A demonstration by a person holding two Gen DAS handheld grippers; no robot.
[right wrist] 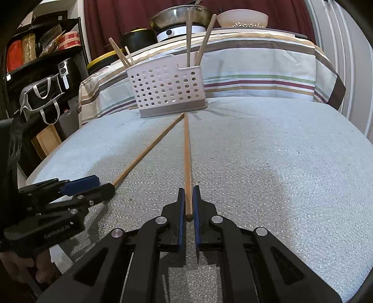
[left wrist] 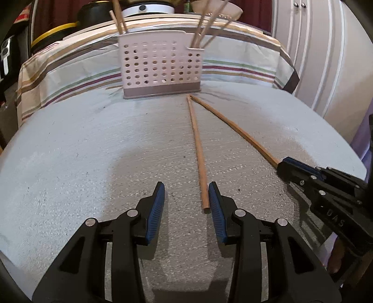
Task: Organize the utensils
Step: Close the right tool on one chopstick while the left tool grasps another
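Note:
Two wooden chopsticks lie on the grey foam table, far tips meeting in front of a pink perforated utensil basket (left wrist: pixel 160 67) (right wrist: pixel 167 91) that holds several more chopsticks. My left gripper (left wrist: pixel 186 198) is open, with the near end of the left chopstick (left wrist: pixel 198 149) between its pads, close to the right pad. In the right wrist view that chopstick (right wrist: pixel 149 149) runs to the left gripper (right wrist: pixel 102 184). My right gripper (right wrist: pixel 189 202) is shut on the near end of the right chopstick (right wrist: pixel 187 163). The left wrist view shows the right chopstick (left wrist: pixel 235 128) ending in the right gripper (left wrist: pixel 283 163).
A striped cloth (right wrist: pixel 256 70) covers a raised surface behind the basket, with pots and a white bowl (right wrist: pixel 242 17) on it. A dark shelf with bags (right wrist: pixel 42 93) stands at the left. White cabinet doors (left wrist: pixel 326 58) are at the right.

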